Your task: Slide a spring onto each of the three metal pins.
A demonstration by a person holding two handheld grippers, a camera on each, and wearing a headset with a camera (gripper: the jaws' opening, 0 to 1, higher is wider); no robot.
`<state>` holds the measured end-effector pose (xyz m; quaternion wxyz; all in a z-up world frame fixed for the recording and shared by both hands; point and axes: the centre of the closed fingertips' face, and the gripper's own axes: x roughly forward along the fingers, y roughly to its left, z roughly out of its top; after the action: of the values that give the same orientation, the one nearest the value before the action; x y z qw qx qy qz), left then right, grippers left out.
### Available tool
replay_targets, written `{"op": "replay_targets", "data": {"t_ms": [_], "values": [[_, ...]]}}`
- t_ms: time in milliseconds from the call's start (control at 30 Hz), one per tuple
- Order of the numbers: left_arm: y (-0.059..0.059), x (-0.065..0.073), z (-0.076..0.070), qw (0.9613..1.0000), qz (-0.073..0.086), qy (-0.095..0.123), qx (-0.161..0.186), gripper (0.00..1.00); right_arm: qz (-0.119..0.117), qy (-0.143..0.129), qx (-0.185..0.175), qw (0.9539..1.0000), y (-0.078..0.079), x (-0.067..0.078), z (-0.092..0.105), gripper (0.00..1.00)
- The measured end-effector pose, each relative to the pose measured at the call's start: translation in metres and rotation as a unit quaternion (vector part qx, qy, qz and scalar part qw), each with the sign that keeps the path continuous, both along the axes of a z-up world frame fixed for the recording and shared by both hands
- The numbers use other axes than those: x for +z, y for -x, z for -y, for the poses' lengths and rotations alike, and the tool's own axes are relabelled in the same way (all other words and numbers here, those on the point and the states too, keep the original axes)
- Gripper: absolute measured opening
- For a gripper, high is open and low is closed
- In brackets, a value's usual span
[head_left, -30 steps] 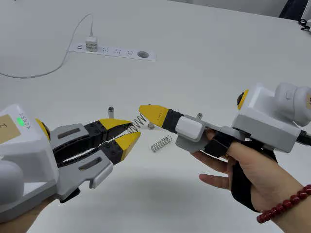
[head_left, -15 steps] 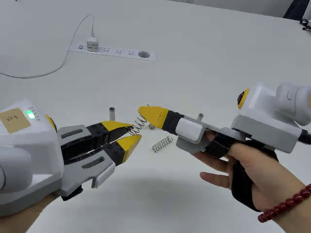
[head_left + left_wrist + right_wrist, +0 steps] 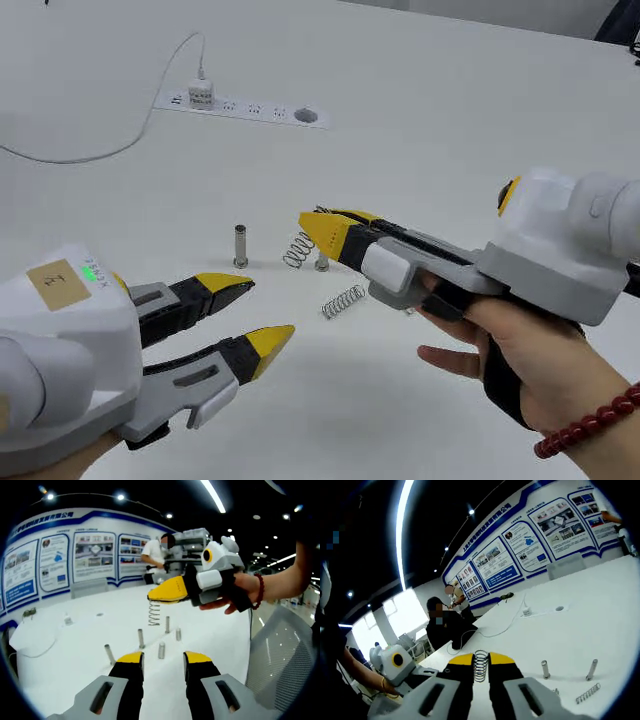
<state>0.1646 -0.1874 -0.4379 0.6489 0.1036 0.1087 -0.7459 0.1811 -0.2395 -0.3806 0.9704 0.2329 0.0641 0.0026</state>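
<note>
Black-and-yellow left gripper (image 3: 268, 308): jaws flung wide, on the near side of the tall grey metal pin (image 3: 240, 245).
Tall pin: upright on the white table (image 3: 450, 120).
Thin coiled steel spring (image 3: 298, 250): just right of the tall pin, dangling.
Grey right gripper (image 3: 312, 225): pinching that spring's top end, right of the tall pin.
Second steel spring (image 3: 343, 300): flat on the table, further right of the tall pin.

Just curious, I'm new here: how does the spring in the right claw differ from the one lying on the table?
The held spring points roughly upright; the loose spring lies on its side on the table. The held spring is pinched by the shut right claw; nothing touches the loose spring. Both are small metal coils, neither on a pin.
</note>
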Motion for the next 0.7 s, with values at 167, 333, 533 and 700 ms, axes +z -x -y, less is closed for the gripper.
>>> {"op": "replay_targets", "data": {"t_ms": [167, 333, 533, 700], "values": [[-0.002, -0.006, -0.004, 0.9998, 0.019, -0.009, 0.001, 0.37, -0.005, 0.049, -0.009, 0.9987, -0.009, -0.004, 0.008, 0.11], [-0.002, -0.008, -0.006, 0.9998, 0.017, -0.009, 0.001, 0.39, -0.001, 0.088, -0.013, 0.9960, -0.020, -0.007, 0.014, 0.11], [-0.003, -0.013, -0.009, 0.9997, 0.021, -0.012, 0.003, 0.43, -0.002, 0.110, -0.010, 0.9938, -0.031, -0.013, 0.016, 0.11], [-0.004, -0.017, -0.009, 0.9996, 0.020, -0.017, 0.004, 0.47, -0.004, 0.123, -0.013, 0.9923, -0.040, -0.018, 0.019, 0.11]]}}
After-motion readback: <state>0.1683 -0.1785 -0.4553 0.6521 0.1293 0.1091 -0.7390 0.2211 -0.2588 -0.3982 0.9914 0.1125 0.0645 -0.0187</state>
